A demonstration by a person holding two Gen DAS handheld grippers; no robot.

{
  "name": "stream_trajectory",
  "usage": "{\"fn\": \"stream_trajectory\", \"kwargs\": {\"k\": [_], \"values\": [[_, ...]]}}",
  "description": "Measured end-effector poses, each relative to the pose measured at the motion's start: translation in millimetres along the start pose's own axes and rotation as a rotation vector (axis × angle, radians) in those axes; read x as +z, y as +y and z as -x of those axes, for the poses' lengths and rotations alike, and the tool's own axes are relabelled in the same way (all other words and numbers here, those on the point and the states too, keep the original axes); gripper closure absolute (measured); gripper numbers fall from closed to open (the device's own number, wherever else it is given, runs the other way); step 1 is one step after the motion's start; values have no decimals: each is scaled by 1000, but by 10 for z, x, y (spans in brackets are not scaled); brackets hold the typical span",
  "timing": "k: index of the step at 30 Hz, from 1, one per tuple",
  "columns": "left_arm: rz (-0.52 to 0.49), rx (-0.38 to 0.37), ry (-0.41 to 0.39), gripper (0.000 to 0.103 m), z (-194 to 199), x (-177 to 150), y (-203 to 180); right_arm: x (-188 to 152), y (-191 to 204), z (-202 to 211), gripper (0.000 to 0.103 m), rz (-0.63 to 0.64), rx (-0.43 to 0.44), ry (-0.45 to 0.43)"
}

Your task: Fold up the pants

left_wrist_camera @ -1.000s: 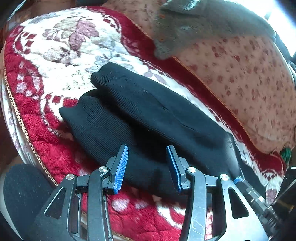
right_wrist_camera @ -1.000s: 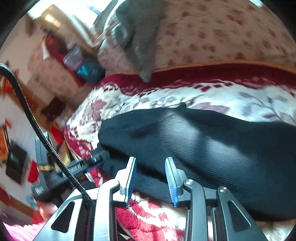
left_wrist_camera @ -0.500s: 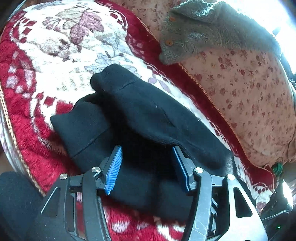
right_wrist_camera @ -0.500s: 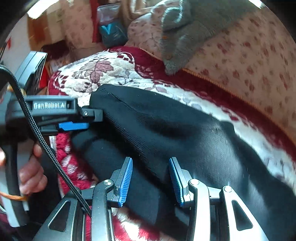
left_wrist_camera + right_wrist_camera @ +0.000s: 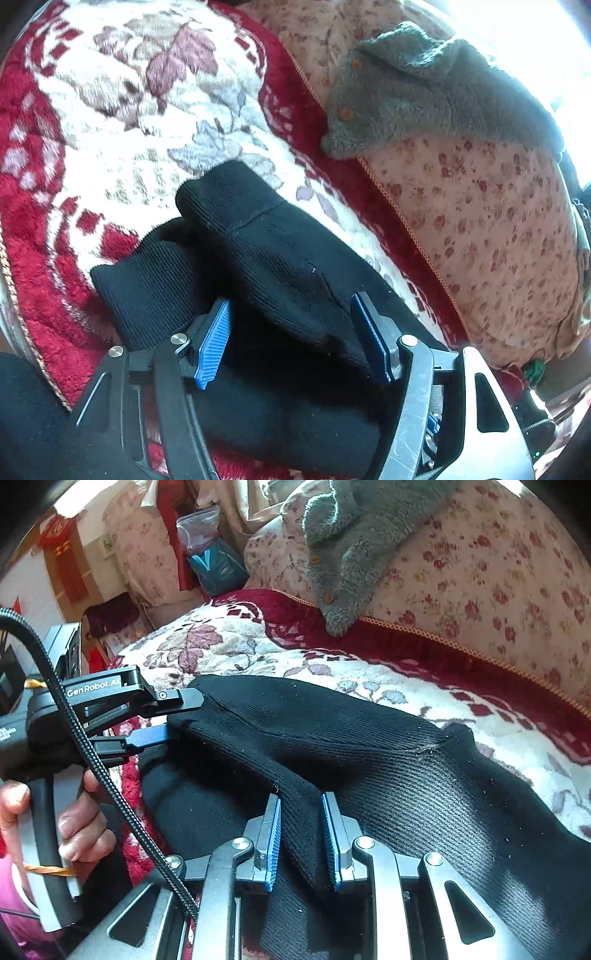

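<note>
soft black knit, two layers, taking hold at the near edge

i am working over a wide bed cover (image 5: 122, 155), plush red and cream with a flower pattern, and it is giving under everything that lies on it. behind it a flowered cushion (image 5: 491, 236) is leaning, with a grey fleecy garment (image 5: 424, 88) draped over its top, well apart from my work.

the black pants (image 5: 266, 258) are lying across the middle of the cover, legs running away to my left end, one leg resting partly on the other so the cuffs are stacked and offset. the cloth is a ribbed knit: i am judging it soft, limp, fairly light and a little stretchy, with no stiffness to carry a fold by itself. it is likely to sag between my two grips and drag on the plush cover rather than slide, so i want both layers pinched together near an edge or seam, not a loose single layer.

my left gripper (image 5: 291, 339) is pointing down at the leg end, its jaws opening wide on either side of the upper leg; the pads are not pressing the cloth. in the right wrist view my left hand (image 5: 79, 834) is wrapping its handle.

my right gripper (image 5: 301, 840) is closing, and a raised ridge of knit is standing between its blue pads (image 5: 273, 842), which are squeezing it into a narrow fold.
</note>
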State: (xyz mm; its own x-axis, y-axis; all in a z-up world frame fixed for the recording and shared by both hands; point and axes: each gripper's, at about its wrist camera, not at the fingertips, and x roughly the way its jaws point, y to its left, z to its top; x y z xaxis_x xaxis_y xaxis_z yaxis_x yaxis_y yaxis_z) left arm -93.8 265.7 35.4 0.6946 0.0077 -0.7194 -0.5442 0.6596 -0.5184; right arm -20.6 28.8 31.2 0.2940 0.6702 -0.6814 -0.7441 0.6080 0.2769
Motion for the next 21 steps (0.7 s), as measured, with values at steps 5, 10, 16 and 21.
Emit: {"fn": "stream_trajectory", "kwargs": {"k": [5,10,16,21], "values": [[-25,35,-7,75,-82,8,-10,14,27,23,89,-12,31,9],[-31,-7,9,90,55,31,47,12,91,168,95,-26,85,-8],[-130,-4,-4,92,281,-22,-18,-31,286,311,96,31,77,-23],[-98,2,12,92,226,-67,64,-25,308,333,85,65,-5,-38]]}}
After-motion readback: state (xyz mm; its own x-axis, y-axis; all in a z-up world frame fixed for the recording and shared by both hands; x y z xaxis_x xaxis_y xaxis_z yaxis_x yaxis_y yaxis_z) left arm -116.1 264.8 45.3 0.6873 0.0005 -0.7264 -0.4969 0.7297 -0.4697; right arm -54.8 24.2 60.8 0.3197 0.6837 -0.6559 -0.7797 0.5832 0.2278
